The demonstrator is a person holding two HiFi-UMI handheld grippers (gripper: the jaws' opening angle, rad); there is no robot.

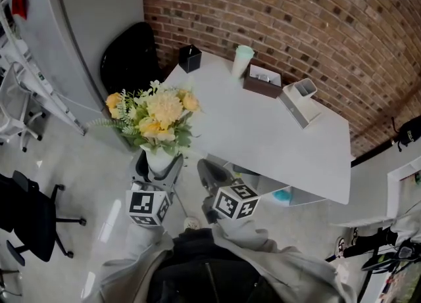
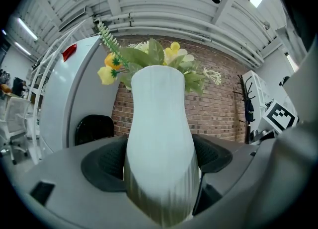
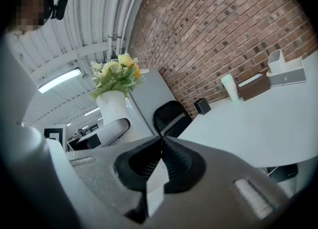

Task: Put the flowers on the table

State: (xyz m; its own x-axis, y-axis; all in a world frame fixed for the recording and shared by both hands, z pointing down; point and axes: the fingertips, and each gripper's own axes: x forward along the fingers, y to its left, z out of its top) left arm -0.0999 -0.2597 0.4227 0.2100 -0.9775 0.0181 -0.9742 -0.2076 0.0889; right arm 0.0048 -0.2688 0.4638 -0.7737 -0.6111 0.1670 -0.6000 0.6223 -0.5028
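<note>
White ribbed ceramic makes up the vase [image 2: 160, 138], which stands upright between the two dark pads [image 2: 102, 166] of the left gripper [image 1: 158, 167]. The jaws are spread wide and press on the vase's lower body from both sides, so it is carried clear of the floor [image 1: 85, 183]. Out of its mouth rises the bunch of flowers [image 1: 154, 117], pale yellow and orange blooms among green leaves and a few thin sprigs. In the head view the vase hangs just off the near left corner of the surface [image 1: 276, 137], not over it, while the blooms overlap the surface's left edge. Just beside it, nearer the surface's near edge, the right gripper [image 1: 209, 171] has its jaws pressed together with nothing between them; its own view looks past them over the white top. Along the far edge of the surface stand a small black box [image 1: 189, 58] at the far left corner, then a pale green cup [image 1: 242, 60], a brown box [image 1: 262, 81] and a grey-white holder [image 1: 299, 101] toward the right. A black chair [image 1: 130, 58] sits beyond the left edge, against a grey curved wall [image 1: 92, 25], and a brick wall [image 1: 296, 12] runs behind the far edge. Another black office chair [image 1: 29, 219] stands on the floor well off to the left.
</note>
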